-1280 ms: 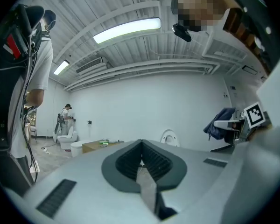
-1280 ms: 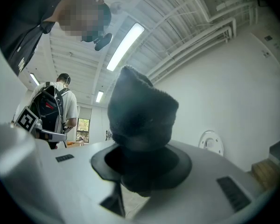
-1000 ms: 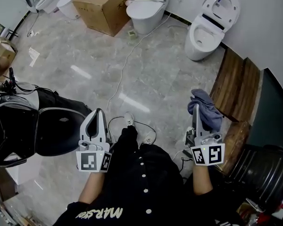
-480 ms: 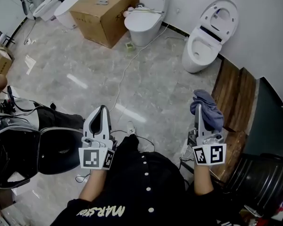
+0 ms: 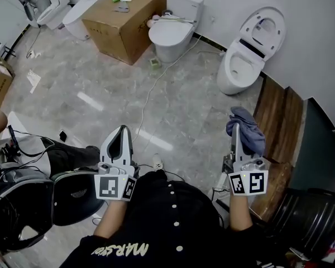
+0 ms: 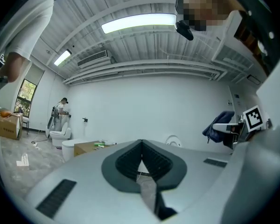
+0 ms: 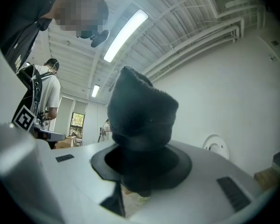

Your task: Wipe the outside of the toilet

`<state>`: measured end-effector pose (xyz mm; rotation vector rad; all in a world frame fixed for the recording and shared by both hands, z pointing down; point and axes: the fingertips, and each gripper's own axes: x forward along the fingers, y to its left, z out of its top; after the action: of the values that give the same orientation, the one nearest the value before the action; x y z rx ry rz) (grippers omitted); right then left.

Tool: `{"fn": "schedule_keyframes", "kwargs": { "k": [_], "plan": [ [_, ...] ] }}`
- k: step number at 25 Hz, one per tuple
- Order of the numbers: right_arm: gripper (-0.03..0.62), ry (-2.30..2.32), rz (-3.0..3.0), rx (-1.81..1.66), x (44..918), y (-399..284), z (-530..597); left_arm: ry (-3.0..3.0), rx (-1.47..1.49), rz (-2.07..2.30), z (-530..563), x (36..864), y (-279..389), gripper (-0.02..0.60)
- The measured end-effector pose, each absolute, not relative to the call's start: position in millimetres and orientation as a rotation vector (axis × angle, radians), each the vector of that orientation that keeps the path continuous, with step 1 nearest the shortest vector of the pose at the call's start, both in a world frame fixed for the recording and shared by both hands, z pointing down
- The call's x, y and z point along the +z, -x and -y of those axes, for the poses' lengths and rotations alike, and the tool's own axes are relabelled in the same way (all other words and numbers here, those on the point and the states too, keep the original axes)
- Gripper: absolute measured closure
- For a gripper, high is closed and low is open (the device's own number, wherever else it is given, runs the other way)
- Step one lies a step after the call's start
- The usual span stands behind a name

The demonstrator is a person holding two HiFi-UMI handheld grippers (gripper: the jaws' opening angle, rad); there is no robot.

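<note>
Floor (image 5: 100,77): grey veined stone tile, glossy, streaked with light glare. Box (image 5: 123,17): brown cardboard, rectangular, well left of the toilet, small items on top too small to identify. Boards (image 5: 279,113): dark brown wood planks, just right of the toilet and nearer the person, lower end hidden behind the right gripper. Toilet (image 5: 244,63): white glazed ceramic, rounded bowl, oval lid raised against the white wall; untouched, well apart from both grippers. Second toilet (image 5: 170,35): white, lid down, left of the toilet, between it and the box. Left gripper (image 5: 121,130): white plastic, tapered, marker cube at rear, well left of and below the toilet; ribbed dark pads pressed together with nothing between. Right gripper (image 5: 233,132): same build, below the toilet, jaws clamped on the cloth. Cloth (image 5: 247,128): blue-grey, soft, nubbly, bunched in a lump that hides the jaw tips. Cable (image 5: 151,88): thin, white, trailing across the floor left of the toilet. Since the earlier frame the toilet sits slightly lower in the head view and more of the box shows; both grippers unchanged.
</note>
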<state>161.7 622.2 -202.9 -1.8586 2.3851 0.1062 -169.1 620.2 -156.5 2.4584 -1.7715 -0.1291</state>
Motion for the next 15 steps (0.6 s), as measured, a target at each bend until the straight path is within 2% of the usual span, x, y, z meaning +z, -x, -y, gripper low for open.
{"fn": "schedule_keyframes", "kwargs": {
  "k": [15],
  "plan": [
    [0.473,1.926,-2.363,0.187,-217.1,-115.7,-572.8,-2.504,-0.180,1.722,-545.8,-160.7,217.0,0.571]
  ]
}}
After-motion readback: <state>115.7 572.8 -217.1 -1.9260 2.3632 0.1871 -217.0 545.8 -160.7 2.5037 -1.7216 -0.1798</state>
